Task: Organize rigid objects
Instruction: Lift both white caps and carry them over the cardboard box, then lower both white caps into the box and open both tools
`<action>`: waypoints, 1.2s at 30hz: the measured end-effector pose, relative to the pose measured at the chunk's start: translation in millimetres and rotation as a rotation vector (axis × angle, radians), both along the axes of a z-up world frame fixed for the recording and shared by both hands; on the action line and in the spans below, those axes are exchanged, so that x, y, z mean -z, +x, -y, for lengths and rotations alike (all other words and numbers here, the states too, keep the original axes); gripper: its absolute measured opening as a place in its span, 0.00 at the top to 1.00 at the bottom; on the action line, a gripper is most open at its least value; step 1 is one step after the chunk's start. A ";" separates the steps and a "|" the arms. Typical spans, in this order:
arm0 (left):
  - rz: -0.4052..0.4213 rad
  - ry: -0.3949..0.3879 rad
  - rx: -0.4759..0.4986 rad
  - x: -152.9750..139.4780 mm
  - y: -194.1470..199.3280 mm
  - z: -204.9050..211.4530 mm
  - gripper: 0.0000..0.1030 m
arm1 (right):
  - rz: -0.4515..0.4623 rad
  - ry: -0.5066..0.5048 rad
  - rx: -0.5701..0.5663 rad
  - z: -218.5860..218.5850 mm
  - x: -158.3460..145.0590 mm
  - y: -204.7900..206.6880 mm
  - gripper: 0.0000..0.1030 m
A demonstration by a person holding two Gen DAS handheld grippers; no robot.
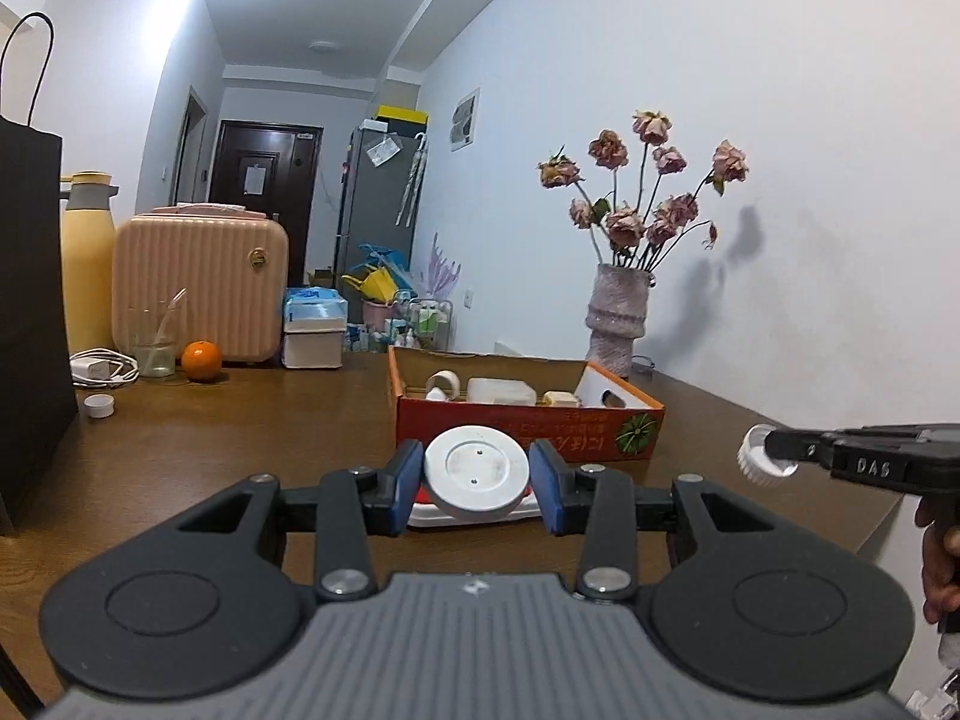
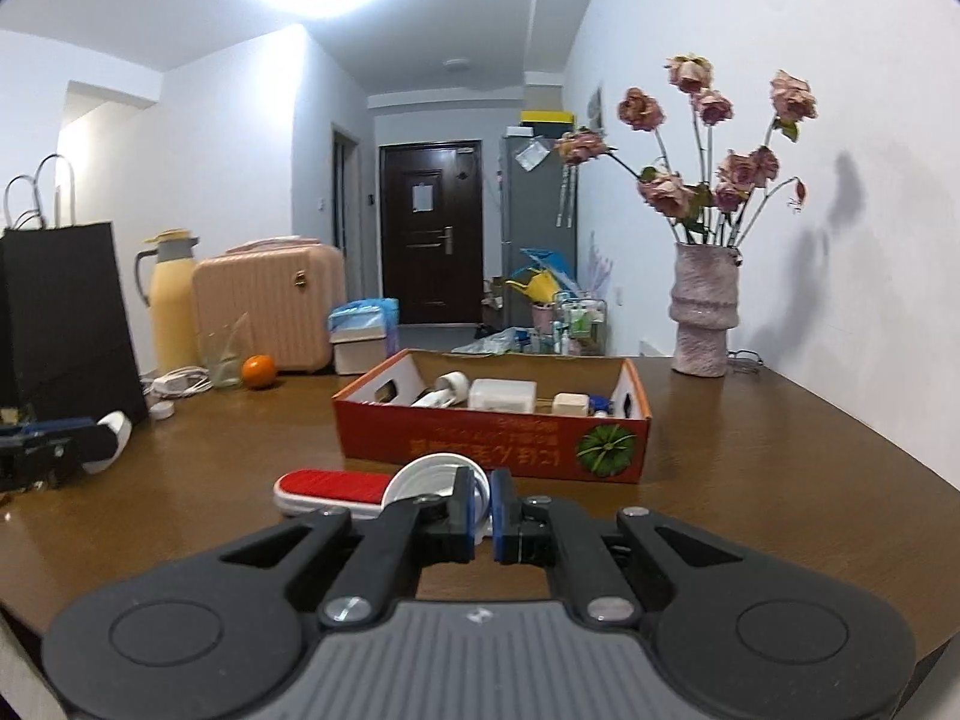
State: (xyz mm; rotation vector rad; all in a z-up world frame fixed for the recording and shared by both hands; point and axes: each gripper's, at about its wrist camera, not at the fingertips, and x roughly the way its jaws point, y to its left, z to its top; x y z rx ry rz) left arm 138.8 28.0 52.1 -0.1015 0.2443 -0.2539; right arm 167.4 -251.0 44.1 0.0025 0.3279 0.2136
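Observation:
My left gripper (image 1: pixel 477 480) is shut on a round white disc (image 1: pixel 477 471), held above the table in front of the red cardboard box (image 1: pixel 528 435). My right gripper (image 2: pixel 482 513) is shut on the rim of a white ribbed lid (image 2: pixel 429 480); in the left wrist view that lid (image 1: pixel 762 462) shows at the right with the right gripper (image 1: pixel 774 450). The left gripper (image 2: pixel 102 444) with its disc (image 2: pixel 117 435) shows at the left of the right wrist view. The box (image 2: pixel 492 450) holds several white items. A red-and-white brush (image 2: pixel 336 489) lies on the table before it.
On the brown table (image 2: pixel 750 456): a pink vase of dried roses (image 2: pixel 702 312) at the back right, a black paper bag (image 2: pixel 66 312), a yellow thermos (image 2: pixel 171 300), a pink case (image 2: pixel 270 306), a glass (image 2: pixel 225 354), an orange (image 2: pixel 259 371), a charger (image 2: pixel 177 384), a small white cap (image 1: pixel 99 405).

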 end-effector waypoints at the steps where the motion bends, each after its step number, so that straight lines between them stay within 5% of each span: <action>1: 0.004 -0.003 0.006 0.0 0.1 0.9 0.62 | 0.000 -0.006 -0.002 -0.8 -0.1 -1.4 0.95; 9: -0.010 0.009 0.064 8.8 18.5 13.4 0.62 | 0.010 0.007 0.013 5.8 0.8 4.6 0.95; 16: -0.015 0.061 0.050 7.9 74.5 25.4 0.62 | -0.006 0.003 0.015 10.0 8.2 49.3 0.95; 26: -0.004 0.179 0.079 2.7 180.0 45.4 0.61 | -0.001 -0.003 0.006 19.7 0.1 146.3 0.95; 36: -0.098 0.213 0.122 5.1 294.5 48.2 0.61 | -0.063 0.006 -0.079 4.7 -0.7 262.8 0.95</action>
